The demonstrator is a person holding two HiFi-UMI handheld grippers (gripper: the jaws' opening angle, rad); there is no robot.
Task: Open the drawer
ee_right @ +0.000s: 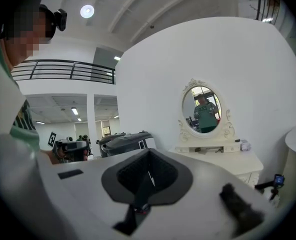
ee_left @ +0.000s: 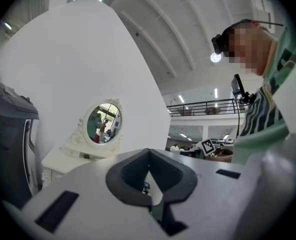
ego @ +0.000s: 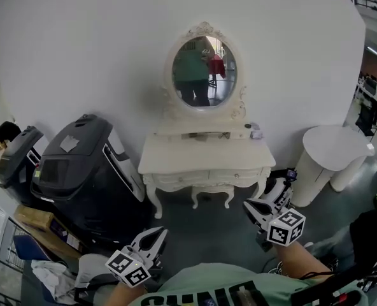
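A white dressing table with an oval mirror stands against the white wall ahead. Its drawer fronts run under the top and are closed flush. Both grippers hang well short of the table, touching nothing. My left gripper is low at the left, jaws together and empty. My right gripper is nearer the table's right leg, shut with nothing in it. In the left gripper view the left gripper has the table far off to its left. In the right gripper view the right gripper has the table to its right.
A large black machine stands left of the table, with a second dark one behind it. A white round pedestal is at the right. A small camera on a tripod sits by the table's right leg. Cardboard boxes lie low left.
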